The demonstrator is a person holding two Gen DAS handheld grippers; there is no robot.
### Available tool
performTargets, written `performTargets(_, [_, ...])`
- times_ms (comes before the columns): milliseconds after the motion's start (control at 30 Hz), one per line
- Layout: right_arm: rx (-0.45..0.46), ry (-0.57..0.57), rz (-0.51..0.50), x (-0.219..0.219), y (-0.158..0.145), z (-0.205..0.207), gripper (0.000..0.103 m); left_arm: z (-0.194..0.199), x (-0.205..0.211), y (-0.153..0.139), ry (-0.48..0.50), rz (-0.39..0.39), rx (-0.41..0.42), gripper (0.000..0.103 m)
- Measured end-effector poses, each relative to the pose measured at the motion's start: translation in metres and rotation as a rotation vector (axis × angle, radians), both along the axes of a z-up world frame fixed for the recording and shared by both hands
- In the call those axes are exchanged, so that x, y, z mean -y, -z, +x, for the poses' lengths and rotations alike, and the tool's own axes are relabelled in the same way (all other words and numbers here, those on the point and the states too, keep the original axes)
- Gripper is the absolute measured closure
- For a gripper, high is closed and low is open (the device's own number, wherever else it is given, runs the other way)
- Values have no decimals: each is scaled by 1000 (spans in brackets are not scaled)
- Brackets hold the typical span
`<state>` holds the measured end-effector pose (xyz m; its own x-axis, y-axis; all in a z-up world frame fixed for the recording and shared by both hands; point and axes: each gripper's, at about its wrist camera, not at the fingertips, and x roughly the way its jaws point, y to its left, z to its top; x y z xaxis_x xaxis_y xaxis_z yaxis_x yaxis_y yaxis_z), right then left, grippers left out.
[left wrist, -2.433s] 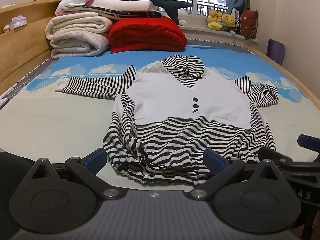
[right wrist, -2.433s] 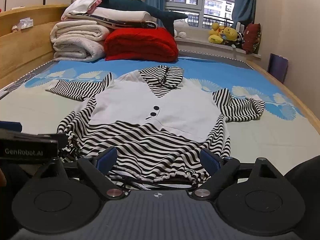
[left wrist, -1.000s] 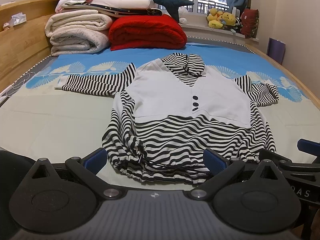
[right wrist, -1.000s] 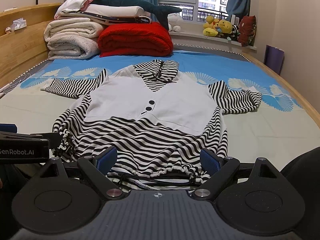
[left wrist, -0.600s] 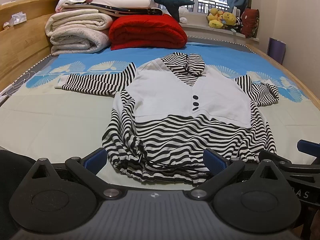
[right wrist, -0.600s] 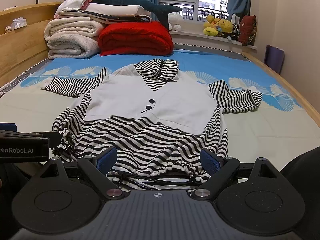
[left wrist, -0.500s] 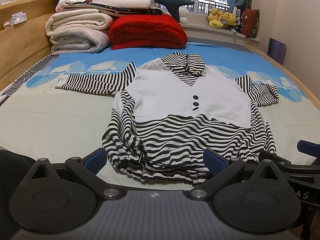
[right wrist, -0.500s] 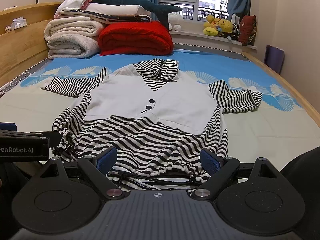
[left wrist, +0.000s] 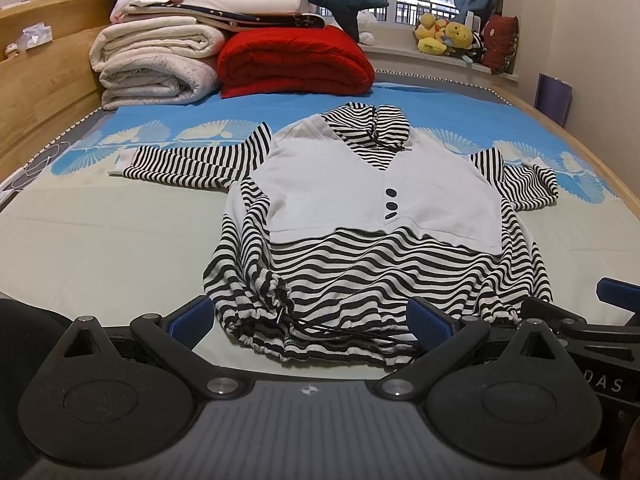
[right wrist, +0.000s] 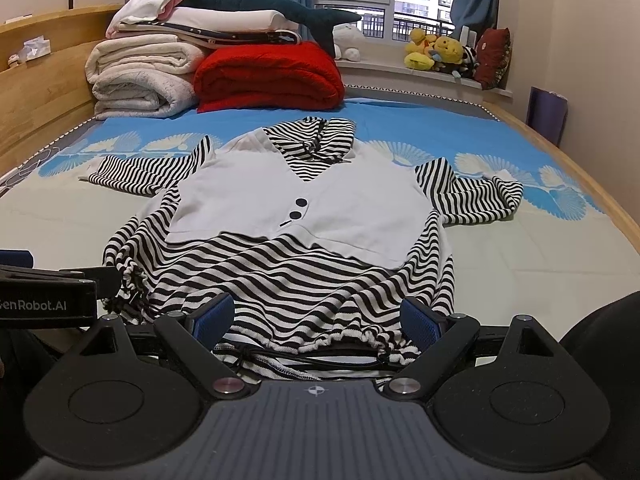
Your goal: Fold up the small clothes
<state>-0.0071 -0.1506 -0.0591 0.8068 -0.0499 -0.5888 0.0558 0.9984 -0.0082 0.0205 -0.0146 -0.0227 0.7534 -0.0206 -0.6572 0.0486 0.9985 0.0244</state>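
A small black-and-white striped hooded top with a white vest front (left wrist: 380,196) lies face up on the bed, hem toward me, sleeves spread left and right. It also shows in the right wrist view (right wrist: 304,208). My left gripper (left wrist: 308,318) is open and empty, just before the hem's left part. My right gripper (right wrist: 316,320) is open and empty, its blue pads either side of the hem's middle. The right gripper's side shows at the right edge of the left wrist view (left wrist: 580,328).
Folded white quilts (left wrist: 156,64) and a red blanket (left wrist: 292,62) are stacked at the bed's far end, with a plush shark on top. A wooden bed rail (right wrist: 560,160) runs along the right. Plush toys (right wrist: 436,54) sit on the windowsill.
Both grippers have crept slightly closer to the hem and tilted a little. The top lies as before.
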Motion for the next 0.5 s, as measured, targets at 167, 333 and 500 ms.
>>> performTargets(167, [-2,0,-1,0,-1,0,13,0,0,0,0,-1,0,1])
performTargets(333, [-2,0,-1,-1,-1,0,13,0,0,0,0,-2,0,1])
performTargets(500, [4,5,0,0,-2,0,13,0,0,-1,-1,2,1,1])
